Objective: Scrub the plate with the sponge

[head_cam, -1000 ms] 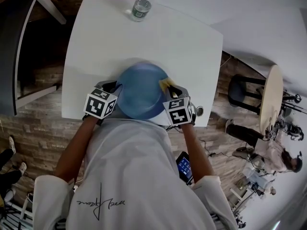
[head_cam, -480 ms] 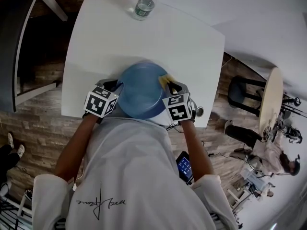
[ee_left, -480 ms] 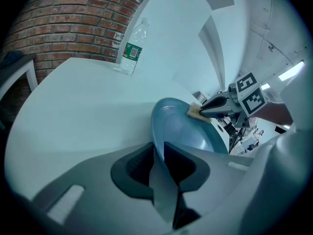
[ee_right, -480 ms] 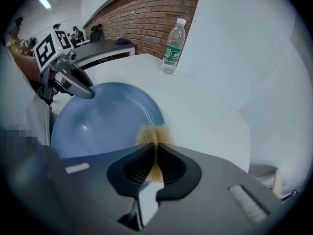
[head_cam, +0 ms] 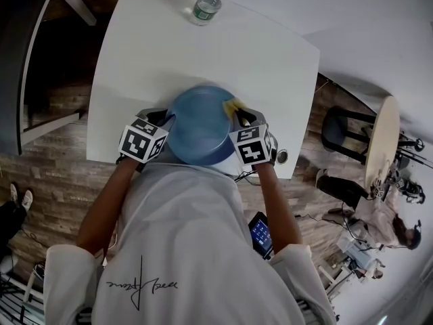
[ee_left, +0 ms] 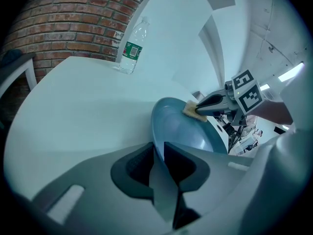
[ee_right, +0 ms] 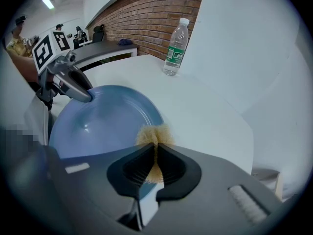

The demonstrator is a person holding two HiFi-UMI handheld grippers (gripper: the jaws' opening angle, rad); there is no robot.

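A blue plate [head_cam: 197, 126] is held tilted over the near edge of the white table [head_cam: 149, 53]. My left gripper [head_cam: 162, 119] is shut on the plate's left rim [ee_left: 155, 141]. My right gripper [head_cam: 238, 116] is shut on a yellow sponge [head_cam: 232, 105], squeezed thin between the jaws. The sponge [ee_right: 152, 137] presses on the plate's [ee_right: 102, 121] right rim. From the left gripper view the sponge [ee_left: 193, 111] sits at the far rim with the right gripper [ee_left: 211, 102] behind it. The right gripper view shows the left gripper [ee_right: 83, 93] at the opposite rim.
A clear water bottle [head_cam: 205, 3] with a green label stands at the table's far edge, also seen as bottle [ee_right: 176, 48] and bottle [ee_left: 131, 47]. A round side table [head_cam: 382, 137] and black stool [head_cam: 336, 128] stand on the wood floor at right.
The sponge and right gripper have shifted slightly up along the plate's right rim. The left gripper keeps its hold on the plate.
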